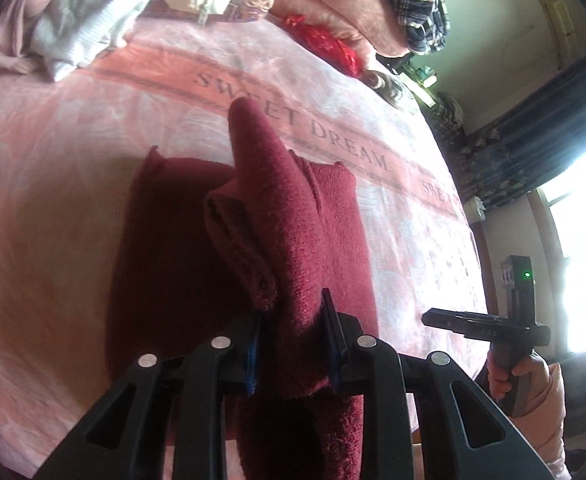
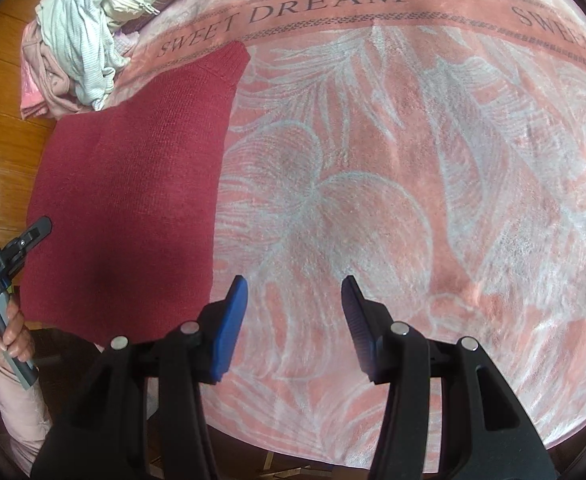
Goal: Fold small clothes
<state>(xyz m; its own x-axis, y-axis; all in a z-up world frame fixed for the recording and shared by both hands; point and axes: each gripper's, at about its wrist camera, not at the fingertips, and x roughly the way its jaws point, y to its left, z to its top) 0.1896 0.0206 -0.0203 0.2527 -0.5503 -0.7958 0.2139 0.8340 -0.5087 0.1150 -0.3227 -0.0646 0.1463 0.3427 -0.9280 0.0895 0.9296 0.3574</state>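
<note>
A dark red knit garment (image 1: 293,216) lies on the pink "SWEET DREAM" bedspread (image 1: 93,128). My left gripper (image 1: 295,340) is shut on a lifted fold of it, and the held cloth rises in a bunched ridge above the flat part. In the right wrist view the same garment (image 2: 133,184) lies flat at the left on the bedspread (image 2: 373,160). My right gripper (image 2: 295,304) is open and empty above bare bedspread, to the right of the garment's edge. The right gripper also shows in the left wrist view (image 1: 493,324), off the bed's right side.
A pile of pale clothes (image 1: 65,12) sits at the far left of the bed, also seen in the right wrist view (image 2: 81,36). Pink bedding, a red item (image 1: 329,44) and plaid cloth (image 1: 417,4) lie at the back. Wooden floor (image 2: 1,128) is left of the bed.
</note>
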